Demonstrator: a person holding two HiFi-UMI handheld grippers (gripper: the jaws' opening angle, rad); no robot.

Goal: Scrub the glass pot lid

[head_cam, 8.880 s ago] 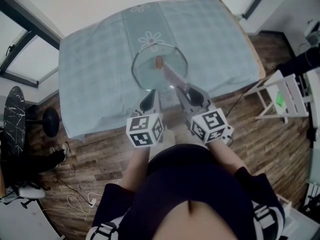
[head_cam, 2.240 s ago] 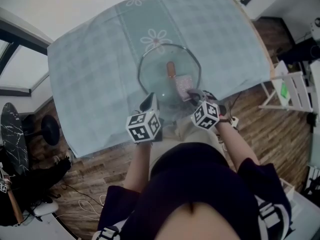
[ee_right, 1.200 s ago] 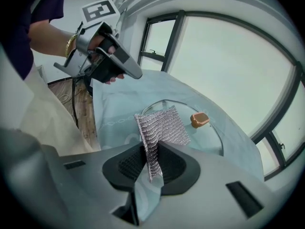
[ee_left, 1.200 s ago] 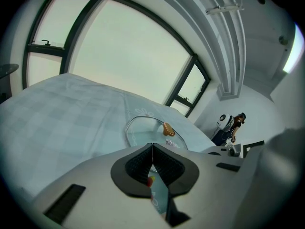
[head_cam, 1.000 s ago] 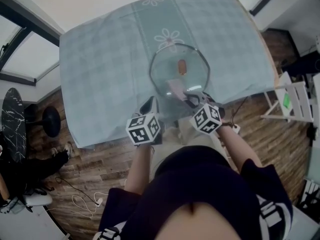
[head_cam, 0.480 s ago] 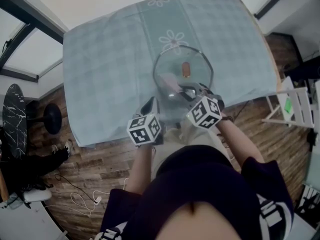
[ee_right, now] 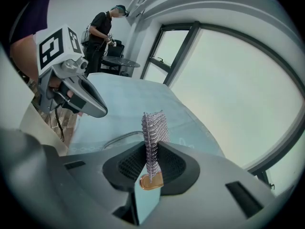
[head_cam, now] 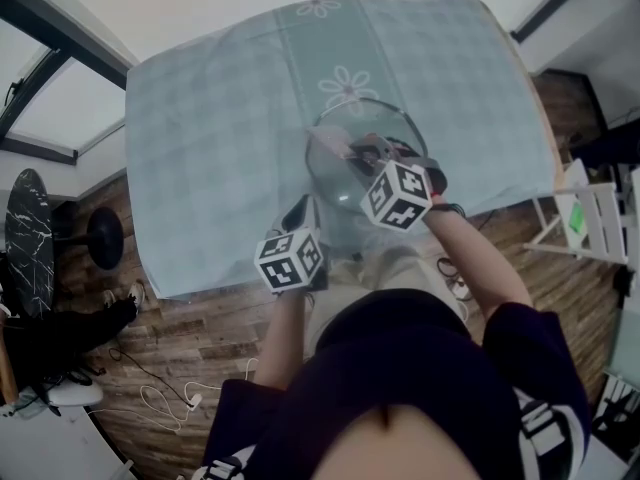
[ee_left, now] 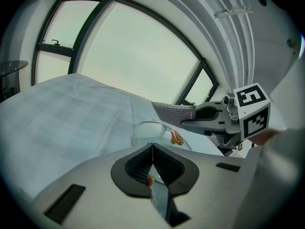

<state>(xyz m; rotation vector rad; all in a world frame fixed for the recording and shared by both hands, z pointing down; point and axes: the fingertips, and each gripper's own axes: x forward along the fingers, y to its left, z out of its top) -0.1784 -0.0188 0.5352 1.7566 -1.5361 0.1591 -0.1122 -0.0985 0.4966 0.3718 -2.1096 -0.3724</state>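
Head view shows the glass pot lid (head_cam: 335,176) lying on the bench (head_cam: 220,128), on the checked cloth, at the near side and a little right of the middle. The right tool (head_cam: 356,151) is above the lid. Its jaws are closed tight on a grey mesh scrubber (ee_right: 152,130), which stands out beyond the tips. In the left gripper view the scrubber seems to hang over the brown knob (ee_left: 176,137), not pressed on the glass. The left tool (head_cam: 298,209) is completely closed, with its tips at the near left rim of the lid. I cannot tell if it pinches the rim or only rests against it.

For a good scrub, I think the scrubber should come down with its flat side on the glass. It should work in small circles around the knob and then out to the rim. The pressure should be moderate, because the lid can slide on the cloth toward the near edge. The left tool should steady the rim during this.
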